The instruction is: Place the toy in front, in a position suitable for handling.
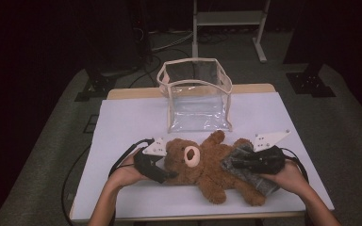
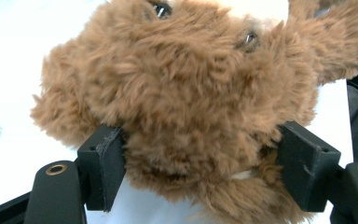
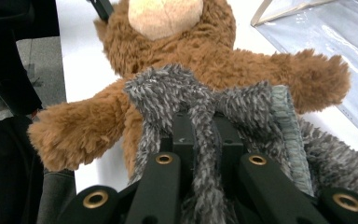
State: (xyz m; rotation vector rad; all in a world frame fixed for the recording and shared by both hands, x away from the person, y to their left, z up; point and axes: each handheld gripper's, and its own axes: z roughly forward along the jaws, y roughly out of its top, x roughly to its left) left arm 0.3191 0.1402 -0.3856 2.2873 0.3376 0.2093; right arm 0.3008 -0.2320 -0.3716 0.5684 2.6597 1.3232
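My high view looks forward and down over the white table (image 1: 122, 122) from some way off. The left gripper view sits right against the teddy bear's (image 2: 182, 93) head. The right gripper view looks closely along the bear's body; all three share the bear.

Dark room, grey carpet floor (image 1: 353, 127), white-topped table (image 1: 122, 122), metal stand (image 1: 226, 19) behind

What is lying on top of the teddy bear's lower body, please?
A grey fuzzy cloth is draped over the teddy bear, pinched in the right claw. The bear's legs stick out beside it; its belly beneath is covered.
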